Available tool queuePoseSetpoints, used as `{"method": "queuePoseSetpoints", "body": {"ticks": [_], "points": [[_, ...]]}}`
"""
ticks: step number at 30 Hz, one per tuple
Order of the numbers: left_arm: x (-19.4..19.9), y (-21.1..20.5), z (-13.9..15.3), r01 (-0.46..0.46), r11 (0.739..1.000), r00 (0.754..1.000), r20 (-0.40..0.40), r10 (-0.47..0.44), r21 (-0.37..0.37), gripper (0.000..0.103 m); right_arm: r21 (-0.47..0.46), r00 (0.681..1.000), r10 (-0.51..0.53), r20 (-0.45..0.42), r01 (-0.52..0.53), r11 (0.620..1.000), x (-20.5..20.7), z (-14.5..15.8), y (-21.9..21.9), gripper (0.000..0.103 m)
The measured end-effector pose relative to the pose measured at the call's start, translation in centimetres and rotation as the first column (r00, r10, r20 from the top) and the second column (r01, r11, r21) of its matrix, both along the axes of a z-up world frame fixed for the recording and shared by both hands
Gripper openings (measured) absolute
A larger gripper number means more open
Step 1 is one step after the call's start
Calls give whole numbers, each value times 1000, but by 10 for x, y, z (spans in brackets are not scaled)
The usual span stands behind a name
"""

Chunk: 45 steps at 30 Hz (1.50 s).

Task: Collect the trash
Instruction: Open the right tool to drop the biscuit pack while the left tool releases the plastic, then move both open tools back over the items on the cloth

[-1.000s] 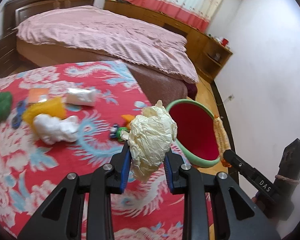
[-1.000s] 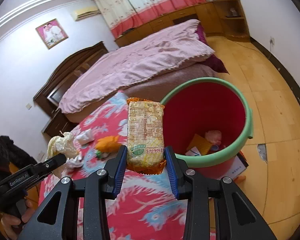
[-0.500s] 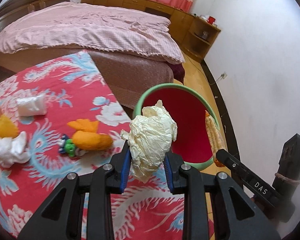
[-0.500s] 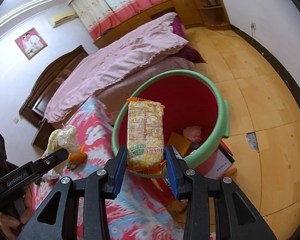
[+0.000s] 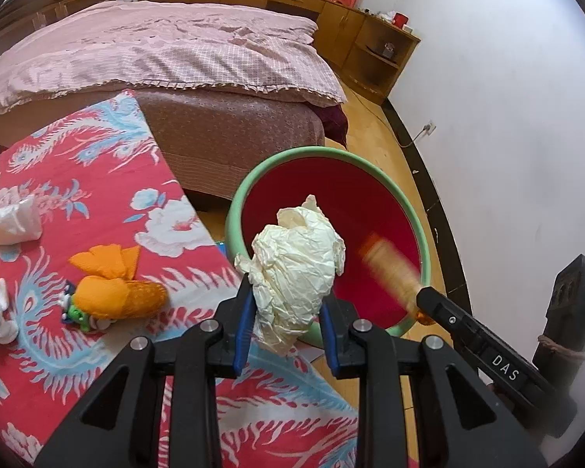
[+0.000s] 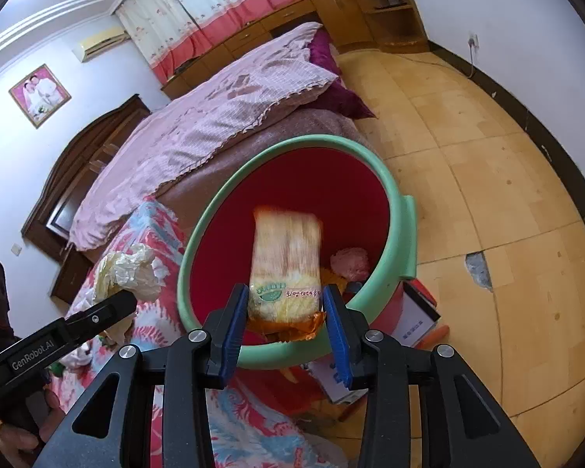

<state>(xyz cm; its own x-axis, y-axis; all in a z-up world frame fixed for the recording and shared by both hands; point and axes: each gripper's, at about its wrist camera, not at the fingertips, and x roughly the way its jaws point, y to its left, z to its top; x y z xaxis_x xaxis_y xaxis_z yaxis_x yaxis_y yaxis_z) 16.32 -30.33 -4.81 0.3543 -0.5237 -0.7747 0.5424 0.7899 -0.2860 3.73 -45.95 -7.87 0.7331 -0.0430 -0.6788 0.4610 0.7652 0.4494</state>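
1. A red floral cloth (image 5: 97, 210) is lying beside the green-rimmed bin (image 5: 319, 154), a bed (image 5: 156, 46) beyond.
2. My left gripper (image 5: 286, 323) is pinching one crumpled paper ball (image 5: 298, 269) at the bin's rim.
3. My right gripper (image 6: 286, 312) is spreading, one blurred snack packet (image 6: 284, 261) loose over the bin.

The left wrist camera sits just behind the left gripper (image 5: 284, 319) and looks forward and down, over the edge of the red flowered cloth (image 5: 78, 202) toward the bed (image 5: 167, 50) and the far cabinets (image 5: 277, 0). The right wrist camera sits behind the right gripper (image 6: 286, 321), tilted to one side, and looks down into the green-rimmed bucket (image 6: 405, 234) from close, with the wooden floor (image 6: 487, 156) beyond. Both views share the bucket (image 5: 234, 214), the bed (image 6: 214, 117), and each shows the other gripper at its edge.
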Motion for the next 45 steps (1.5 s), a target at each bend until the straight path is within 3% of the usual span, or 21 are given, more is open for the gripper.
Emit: {"method": "queuePoseSetpoints", "body": {"ticks": [9, 11, 14, 20, 24, 27, 34, 45], "points": [[0, -15, -5, 38, 999, 999, -2, -38, -6, 31, -7, 1000, -19, 14, 19, 1000, -4, 2, -3, 42], [-2, -17, -4, 48, 999, 999, 7, -48, -4, 42, -2, 999, -27, 18, 28, 1000, -6, 2, -5, 42], [-4, -17, -2, 54, 999, 998, 21, -53, -7, 47, -3, 999, -31, 18, 31, 1000, -8, 2, -5, 42], [-8, -12, 2, 47, 999, 999, 21, -47, -6, 49, -1, 999, -30, 18, 30, 1000, -9, 3, -4, 45], [-12, 2, 6, 18, 1000, 1000, 21, -17, -16, 49, -8, 999, -23, 23, 23, 1000, -11, 5, -1, 50], [-14, 14, 9, -10, 1000, 1000, 24, 10, -23, 49, -10, 999, -22, 24, 22, 1000, -11, 7, 3, 59], [-17, 50, 18, -86, 995, 996, 34, 87, -45, 49, -14, 999, -4, 33, 5, 1000, -13, 14, 16, 61], [-12, 118, 23, -244, 967, 969, 32, 246, -71, 49, -37, 997, 68, 45, -66, 997, -7, 28, 50, 62]]}}
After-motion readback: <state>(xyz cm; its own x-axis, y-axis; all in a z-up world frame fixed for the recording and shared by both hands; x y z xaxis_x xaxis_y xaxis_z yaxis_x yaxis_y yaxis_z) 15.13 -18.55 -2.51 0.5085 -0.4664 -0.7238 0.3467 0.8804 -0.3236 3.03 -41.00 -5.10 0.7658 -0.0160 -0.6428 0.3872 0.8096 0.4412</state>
